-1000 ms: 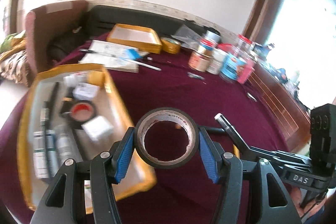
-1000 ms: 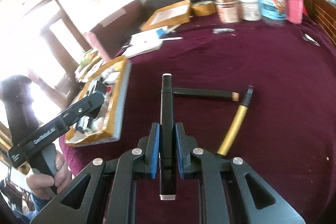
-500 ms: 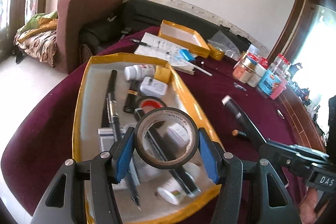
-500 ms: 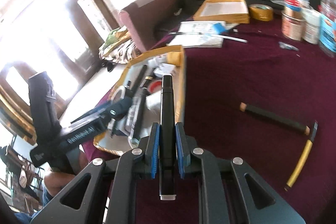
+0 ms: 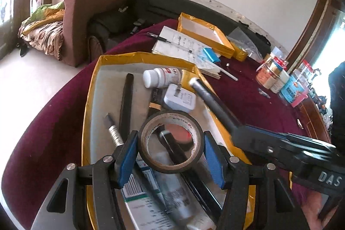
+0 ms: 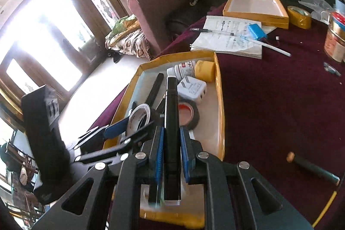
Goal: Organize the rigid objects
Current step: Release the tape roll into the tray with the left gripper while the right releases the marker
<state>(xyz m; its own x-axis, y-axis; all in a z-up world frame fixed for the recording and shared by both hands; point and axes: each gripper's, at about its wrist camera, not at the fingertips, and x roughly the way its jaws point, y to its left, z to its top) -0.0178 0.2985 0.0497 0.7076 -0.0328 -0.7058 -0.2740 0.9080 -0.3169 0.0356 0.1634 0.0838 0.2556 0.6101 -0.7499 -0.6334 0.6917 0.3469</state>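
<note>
Two hand-held grippers over tray [image 5: 90, 100], left [image 5: 170, 154] clamping tape roll [image 5: 171, 142], right [image 6: 171, 156] pinching black marker [image 6: 171, 122].

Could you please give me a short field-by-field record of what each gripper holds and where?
left gripper: shut on black tape roll, above the yellow tray
right gripper: shut on black marker, above the same tray
tray contents: white pill bottle, white charger plug, red-cored tape roll
left on the maroon tablecloth: black-handled tool
</note>
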